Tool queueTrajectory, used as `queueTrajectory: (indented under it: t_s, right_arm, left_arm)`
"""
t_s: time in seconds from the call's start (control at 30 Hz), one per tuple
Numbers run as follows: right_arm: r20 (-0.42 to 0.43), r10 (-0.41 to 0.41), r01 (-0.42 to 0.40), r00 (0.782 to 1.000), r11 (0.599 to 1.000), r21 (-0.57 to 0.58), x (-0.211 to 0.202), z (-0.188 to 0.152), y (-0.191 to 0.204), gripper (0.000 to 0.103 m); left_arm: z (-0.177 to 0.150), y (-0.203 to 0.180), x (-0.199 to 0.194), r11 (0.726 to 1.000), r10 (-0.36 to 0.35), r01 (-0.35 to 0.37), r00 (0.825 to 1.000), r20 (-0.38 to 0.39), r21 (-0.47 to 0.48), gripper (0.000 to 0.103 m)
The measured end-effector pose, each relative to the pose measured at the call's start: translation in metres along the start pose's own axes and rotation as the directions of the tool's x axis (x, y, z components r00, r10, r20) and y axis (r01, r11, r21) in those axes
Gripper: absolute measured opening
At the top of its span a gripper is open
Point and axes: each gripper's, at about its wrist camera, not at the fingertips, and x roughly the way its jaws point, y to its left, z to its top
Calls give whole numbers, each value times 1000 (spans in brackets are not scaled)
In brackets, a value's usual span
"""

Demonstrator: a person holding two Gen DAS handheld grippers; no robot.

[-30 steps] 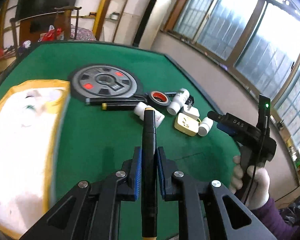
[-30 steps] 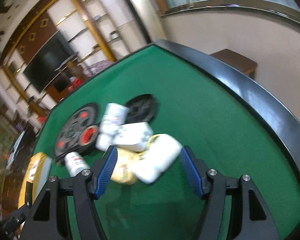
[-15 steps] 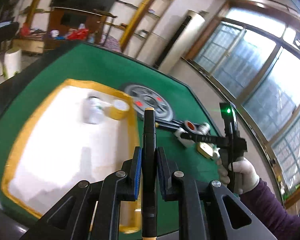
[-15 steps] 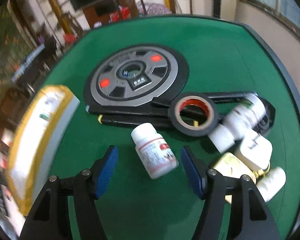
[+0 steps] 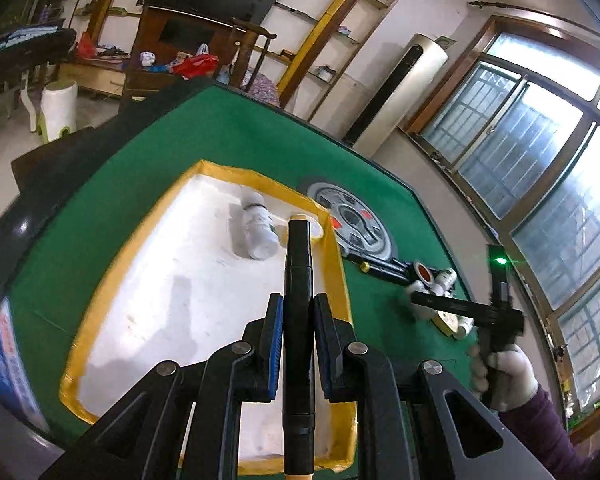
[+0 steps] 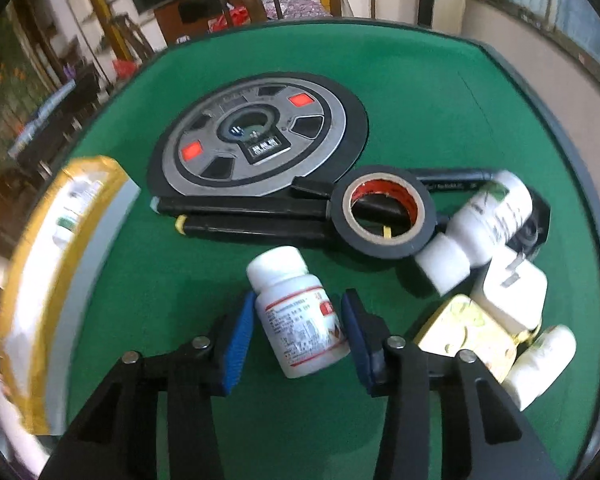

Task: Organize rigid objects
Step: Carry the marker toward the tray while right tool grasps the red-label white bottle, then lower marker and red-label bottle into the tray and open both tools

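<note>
The left tool (image 5: 296, 320) is clamped on a black marker pen (image 5: 298, 280) that points forward over the white, yellow-rimmed tray (image 5: 336, 248), where a white bottle (image 5: 256, 228) already lies on its side. The pen looks light and stiff, but smooth; held near its middle as it is, it should not swing.

The right tool (image 6: 298, 316) stands open, its blue pads either side of a white pill bottle (image 6: 296, 316) lying on the green table (image 6: 420, 100); whether the pads touch it I cannot tell. That bottle is likely light, hard plastic, rounded and glossy, so it may roll or slip; the labelled body is the sensible place to pinch, not the cap.

Beside it lie a roll of black tape (image 6: 382, 212), another marker (image 6: 252, 228) and a white charger plug (image 6: 512, 292).

The tape covers part of the markers, the tray is smeared at the right view's edge, and the pen's rear end is cut off below.
</note>
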Motion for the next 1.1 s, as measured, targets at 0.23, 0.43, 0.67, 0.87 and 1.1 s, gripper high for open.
queueTrajectory:
  t_s: [0.23, 0.43, 0.67, 0.87, 1.1]
  right_arm:
    - [30, 292, -294, 956, 952, 86, -35, 7, 19, 41]
    - [-38, 480, -472, 876, 871, 135, -19, 21, 79, 42]
    - [-107, 498, -479, 860, 862, 163, 21, 35, 146, 41]
    - [-112, 455, -436, 883, 886, 161, 45, 44, 174, 39]
    - [-76, 373, -362, 925, 924, 125, 57, 54, 188, 40]
  left_arm:
    - [47, 12, 26, 992, 109, -107, 994, -33, 65, 14]
    - [77, 37, 89, 986, 165, -162, 977, -136, 34, 14]
    - [90, 63, 141, 975, 218, -221, 950, -222, 14, 14]
    - [94, 72, 148, 977, 208, -215, 951, -229, -5, 15]
    - [92, 74, 121, 983, 159, -173, 972, -174, -65, 48]
